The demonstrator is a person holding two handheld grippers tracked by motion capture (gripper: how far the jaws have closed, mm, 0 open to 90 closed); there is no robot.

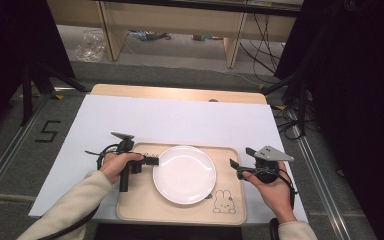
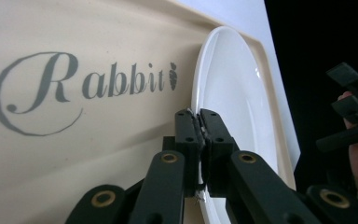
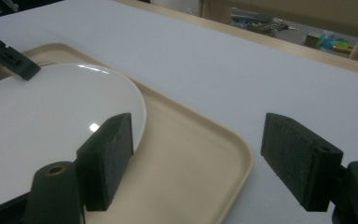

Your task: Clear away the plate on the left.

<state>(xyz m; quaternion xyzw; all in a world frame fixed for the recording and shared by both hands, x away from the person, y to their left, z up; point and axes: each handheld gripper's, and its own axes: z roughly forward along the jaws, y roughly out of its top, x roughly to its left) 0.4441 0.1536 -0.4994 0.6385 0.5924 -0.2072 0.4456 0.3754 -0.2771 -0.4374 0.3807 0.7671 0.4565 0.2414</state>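
Observation:
A white plate [image 1: 184,174] lies on a beige tray [image 1: 180,212] printed with a rabbit drawing and the word "Rabbit". My left gripper [image 1: 152,161] is at the plate's left rim. In the left gripper view its jaws [image 2: 198,116] are pressed together on the thin edge of the plate [image 2: 233,88]. My right gripper [image 1: 236,168] hovers at the tray's right side with its jaws wide apart. In the right gripper view [image 3: 200,156] nothing is between them, and the tray's corner [image 3: 191,154] lies below, with the plate [image 3: 51,112] to the left.
The tray sits near the front edge of a white-covered table [image 1: 180,120]. Wooden desk legs [image 1: 107,30], cables [image 1: 260,45] and black stands [image 1: 27,85] are on the floor beyond and beside the table.

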